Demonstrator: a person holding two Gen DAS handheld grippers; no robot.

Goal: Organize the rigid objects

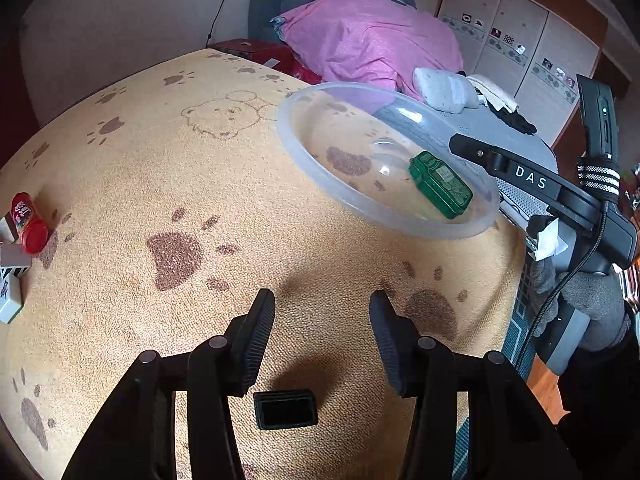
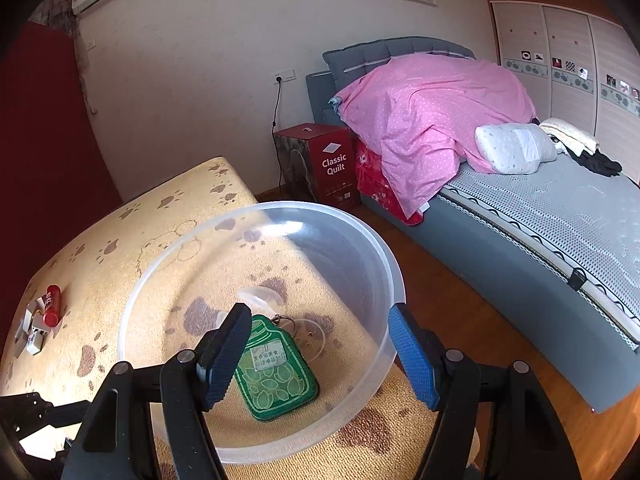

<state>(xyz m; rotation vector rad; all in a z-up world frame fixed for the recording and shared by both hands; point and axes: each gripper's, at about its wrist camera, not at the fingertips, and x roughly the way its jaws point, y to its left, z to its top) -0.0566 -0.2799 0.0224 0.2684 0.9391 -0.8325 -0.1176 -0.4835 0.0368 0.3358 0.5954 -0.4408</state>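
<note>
Left gripper (image 1: 322,336), jaws spread and empty, hung over bare surface (image 1: 200,184); remaining can (image 1: 28,222) and tiles (image 1: 10,280) lay well off to its left. Right gripper (image 2: 318,356), jaws apart astride the bowl (image 2: 372,248) rim with grip unclear, steadied it with green tag (image 2: 276,376) inside, so the left was nearer.

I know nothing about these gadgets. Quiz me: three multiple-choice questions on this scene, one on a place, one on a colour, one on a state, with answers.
1. Where is the green tag?
A. In the clear bowl
B. On the bed
C. Beside the red can

2. What colour is the quilt on the bed?
A. Blue
B. Pink
C. White

3. What is between the left gripper fingers?
A. The tag
B. The can
C. Nothing

Answers:
1 A, the tag lies on the bowl's bottom.
2 B, the heaped quilt is pink with dots.
3 C, only the blanket shows between its fingers.
</note>
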